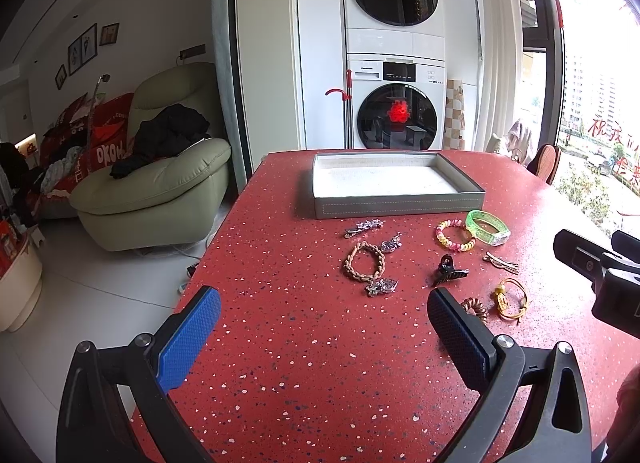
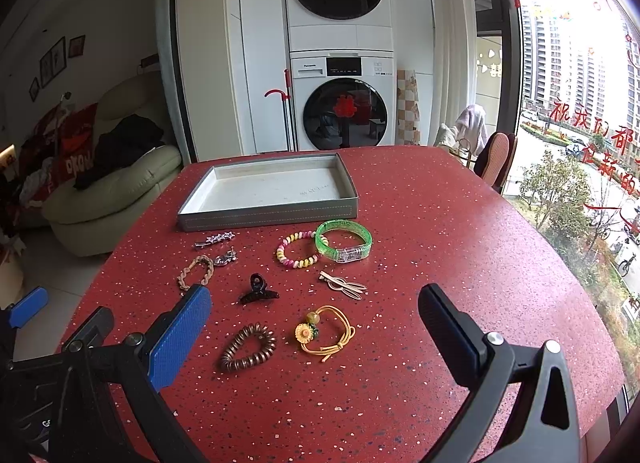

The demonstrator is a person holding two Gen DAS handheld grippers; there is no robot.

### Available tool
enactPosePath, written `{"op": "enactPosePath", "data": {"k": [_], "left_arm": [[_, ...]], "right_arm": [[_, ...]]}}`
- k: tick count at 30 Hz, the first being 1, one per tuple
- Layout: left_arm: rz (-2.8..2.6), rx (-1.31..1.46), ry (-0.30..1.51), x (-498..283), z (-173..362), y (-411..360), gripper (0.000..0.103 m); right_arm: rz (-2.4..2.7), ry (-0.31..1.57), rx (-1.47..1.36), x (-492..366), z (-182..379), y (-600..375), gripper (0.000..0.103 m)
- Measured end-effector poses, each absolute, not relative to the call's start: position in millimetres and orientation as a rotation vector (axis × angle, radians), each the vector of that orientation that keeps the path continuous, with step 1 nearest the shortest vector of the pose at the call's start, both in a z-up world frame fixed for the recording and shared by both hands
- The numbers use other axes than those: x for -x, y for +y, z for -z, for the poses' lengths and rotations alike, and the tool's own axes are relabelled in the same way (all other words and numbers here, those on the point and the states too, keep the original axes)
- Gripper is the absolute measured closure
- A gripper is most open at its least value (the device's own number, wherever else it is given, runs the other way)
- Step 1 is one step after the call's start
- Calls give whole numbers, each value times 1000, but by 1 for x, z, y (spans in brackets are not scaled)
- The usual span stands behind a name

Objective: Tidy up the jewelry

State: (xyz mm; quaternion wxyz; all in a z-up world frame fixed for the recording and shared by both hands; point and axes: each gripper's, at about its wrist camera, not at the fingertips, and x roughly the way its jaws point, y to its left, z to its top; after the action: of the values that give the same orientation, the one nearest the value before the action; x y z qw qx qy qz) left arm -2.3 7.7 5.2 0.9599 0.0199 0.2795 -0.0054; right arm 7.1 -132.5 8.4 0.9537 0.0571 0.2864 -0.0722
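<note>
Left wrist view: left tongs [image 1: 324, 327] released, fingers spread wide above the near part of the red speckled worktop [image 1: 320, 383], nothing between them.
Right wrist view: right tongs [image 2: 314, 319] released too, blue-padded finger on the left, black finger on the right, hovering over the worktop and gripping nothing.
Tray: grey box tray [image 2: 268, 215] with a pale floor, at the far side of the worktop, no jewelry inside it.
Green bangle [image 2: 344, 241]: just near of the tray's right corner, touching the pastel bead bracelet [image 2: 298, 250] on its left.
Star clip [image 2: 215, 239]: near the tray's left front wall, lying flat.
Braided tan bracelet [image 2: 195, 272]: left side, partly hidden behind the right tongs' blue finger; a small silver charm [image 2: 225, 259] lies just beside it.
Black claw clip [image 2: 258, 290]: middle of the spread.
Beige hair clip [image 2: 343, 284]: right of the claw clip, near of the bangle.
Brown spiral hair tie [image 2: 248, 347]: nearest piece, between the right tongs' fingers in that view.
Yellow cord bracelet with flower [image 2: 326, 331]: just right of the spiral tie, apart from it.
Second silver charm [image 1: 382, 286]: at the near end of the braided bracelet.
Background: stacked washer and dryer [image 1: 394, 47], pale green armchair [image 1: 160, 179] far left.
</note>
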Motion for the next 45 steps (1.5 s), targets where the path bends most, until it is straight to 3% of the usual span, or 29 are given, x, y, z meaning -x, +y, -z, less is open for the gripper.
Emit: {"op": "enactPosePath", "data": {"k": [24, 45], "left_arm": [[15, -45, 580, 3, -3, 5, 0], [66, -1, 740, -25, 17, 7, 0]], "right_arm": [[138, 578, -133, -6, -7, -135, 0], [139, 670, -179, -15, 5, -150, 0]]}}
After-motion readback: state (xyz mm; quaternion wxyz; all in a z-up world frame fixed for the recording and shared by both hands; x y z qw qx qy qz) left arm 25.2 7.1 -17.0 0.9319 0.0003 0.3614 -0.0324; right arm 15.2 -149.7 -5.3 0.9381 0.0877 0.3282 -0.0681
